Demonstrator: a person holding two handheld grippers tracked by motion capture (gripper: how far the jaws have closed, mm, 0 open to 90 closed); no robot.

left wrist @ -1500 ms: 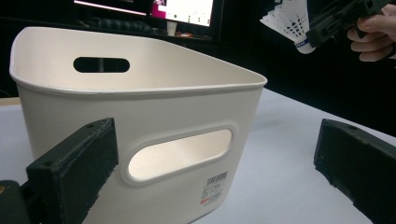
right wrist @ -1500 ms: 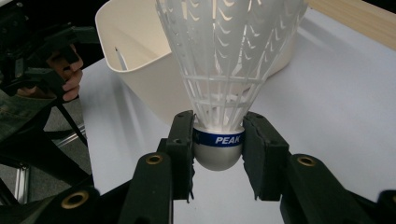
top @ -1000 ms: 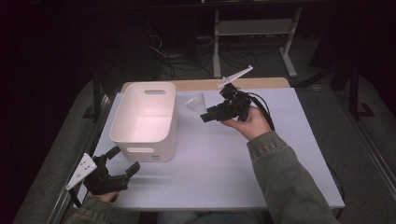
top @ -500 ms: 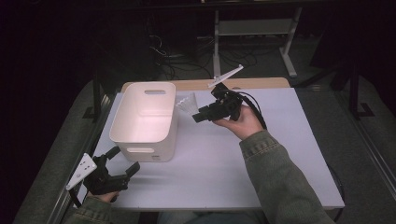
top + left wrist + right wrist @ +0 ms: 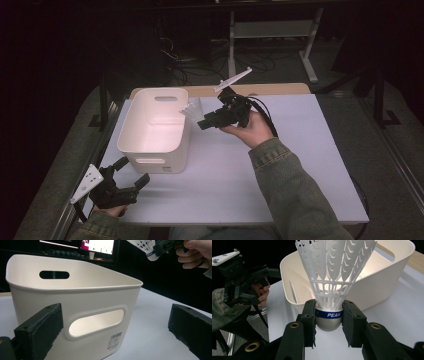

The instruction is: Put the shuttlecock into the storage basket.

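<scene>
The shuttlecock (image 5: 332,277) has a white plastic skirt with a lattice of open ribs near its base and rows of small chevron cut-outs up each vane. Its cap is silvery grey, ringed by a dark blue band with "PEAK" printed in white. The storage bin (image 5: 155,127) is cream-white all over, glowing faintly pink inside; a small white label with a black barcode and a touch of red sits on its near wall at 5 o'clock from the handle slot. Both the right gripper (image 5: 329,321) and the left gripper (image 5: 131,172) are matt black; brass-coloured rivets dot the right one. The table (image 5: 310,150) is pale lavender-white with a tan wooden strip at 12 o'clock. The sleeve (image 5: 295,195) is olive green.
</scene>
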